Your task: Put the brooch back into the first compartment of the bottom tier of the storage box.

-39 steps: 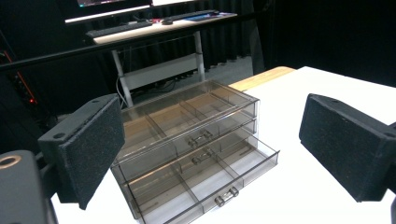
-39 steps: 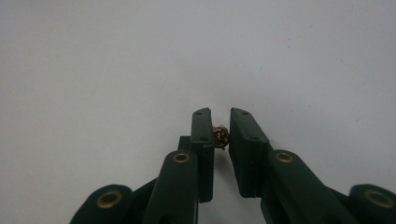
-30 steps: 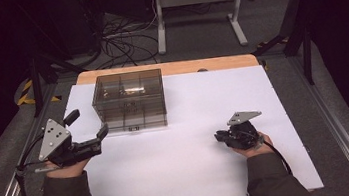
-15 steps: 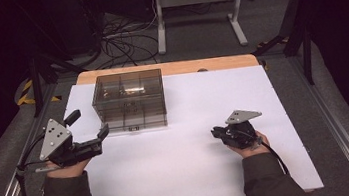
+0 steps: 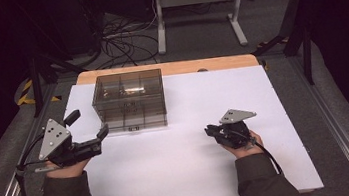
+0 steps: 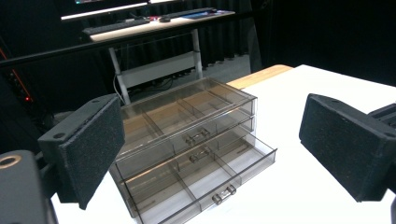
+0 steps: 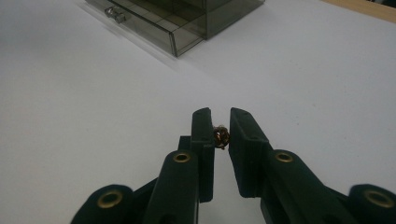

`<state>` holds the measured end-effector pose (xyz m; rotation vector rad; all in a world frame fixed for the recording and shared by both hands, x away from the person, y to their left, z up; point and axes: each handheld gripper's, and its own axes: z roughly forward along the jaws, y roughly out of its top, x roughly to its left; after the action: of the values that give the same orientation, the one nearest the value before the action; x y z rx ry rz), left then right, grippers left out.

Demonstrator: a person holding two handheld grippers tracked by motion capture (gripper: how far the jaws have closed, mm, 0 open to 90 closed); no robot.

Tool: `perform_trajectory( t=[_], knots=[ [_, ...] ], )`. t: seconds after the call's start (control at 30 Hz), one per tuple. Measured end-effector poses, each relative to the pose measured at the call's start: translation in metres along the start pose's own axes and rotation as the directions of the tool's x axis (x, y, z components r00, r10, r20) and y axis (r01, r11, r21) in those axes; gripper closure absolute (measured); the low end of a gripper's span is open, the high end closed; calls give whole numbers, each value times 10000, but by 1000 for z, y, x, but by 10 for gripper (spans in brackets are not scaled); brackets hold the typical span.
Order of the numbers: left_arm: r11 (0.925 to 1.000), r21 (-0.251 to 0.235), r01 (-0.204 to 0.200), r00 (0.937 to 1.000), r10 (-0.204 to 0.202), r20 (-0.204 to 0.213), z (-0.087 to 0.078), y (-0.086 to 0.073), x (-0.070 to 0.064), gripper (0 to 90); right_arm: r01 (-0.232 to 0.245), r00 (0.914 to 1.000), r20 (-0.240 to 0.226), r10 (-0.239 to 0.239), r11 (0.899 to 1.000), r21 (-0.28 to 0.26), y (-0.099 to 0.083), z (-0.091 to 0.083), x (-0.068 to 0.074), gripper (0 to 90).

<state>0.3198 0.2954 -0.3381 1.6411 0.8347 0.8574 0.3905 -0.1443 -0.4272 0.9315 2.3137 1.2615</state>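
Smoky clear plastic drawer chest (image 5: 129,101): we are seeing it standing at the far left part of the white table sheet (image 5: 191,171), close to the wooden table edge (image 5: 169,69). In the left gripper view we are counting three drawers with small metal handles; the lowest drawer (image 6: 205,179) is standing pulled out toward us, and its divided compartments are looking bare as far as we can tell.

Small brownish bead-like item (image 7: 220,136): we are finding it sitting between the jaws of the right gripper (image 7: 220,126), which are standing nearly closed around it; it is too small for us to say what it is, and it seems to be touching the left jaw pad.

Right gripper, high view (image 5: 212,131): we are placing it right of centre on the sheet, well apart from the chest, pointing left toward it.

Left gripper (image 5: 100,134): we are noting it near the chest's front left corner, its jaws spread wide and holding nothing, its foam-faced pads (image 6: 91,144) framing the chest in its own view.

Cables (image 5: 125,38) and a white metal stand (image 5: 196,4) are lying on the floor beyond the table.
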Motion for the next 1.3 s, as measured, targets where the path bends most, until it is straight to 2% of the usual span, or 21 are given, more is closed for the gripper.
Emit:
perform_trajectory(
  t=[0.53,0.97,1.3],
  knots=[
    [10000,-17,29,10000,-29,26,0,0,0,79,43,9998,191,-33,9986,-526,8,-2,10,808],
    [10000,-11,73,10000,-73,41,0,0,0,78,182,9998,25,-181,9964,-825,21,3,21,808],
    [9998,-126,134,9999,-133,70,-1,-1,2,95,221,9995,-186,-241,9945,-1021,32,16,31,808]
  ],
)
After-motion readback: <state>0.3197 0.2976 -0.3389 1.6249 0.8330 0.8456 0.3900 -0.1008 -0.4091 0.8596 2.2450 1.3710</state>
